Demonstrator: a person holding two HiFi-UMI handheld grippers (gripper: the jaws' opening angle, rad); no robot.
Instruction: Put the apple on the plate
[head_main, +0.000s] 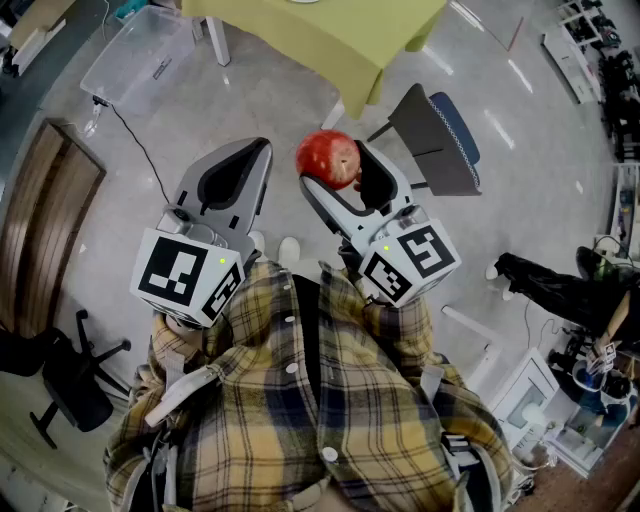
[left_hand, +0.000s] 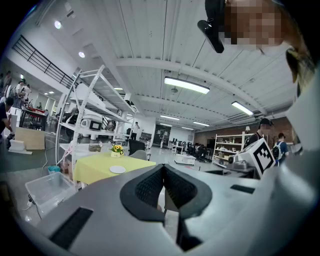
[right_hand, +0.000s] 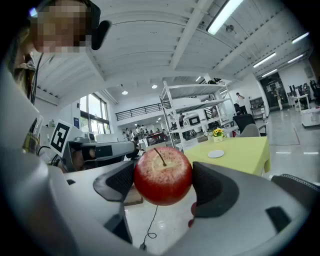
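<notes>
In front of our chest, we clamp the round red apple (right_hand: 162, 176) in the right gripper (right_hand: 164, 186) jaws; the left gripper (left_hand: 164, 175) jaws sit closed, empty.

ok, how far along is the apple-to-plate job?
Done: the apple is picked up, with the right claw shut on it.
In hand: the apple is held in the air over the floor, short of the yellow table.
Left: reach the table and set the apple on the white plate, which has no apple on it yet.
The left claw is shut and empty.
</notes>
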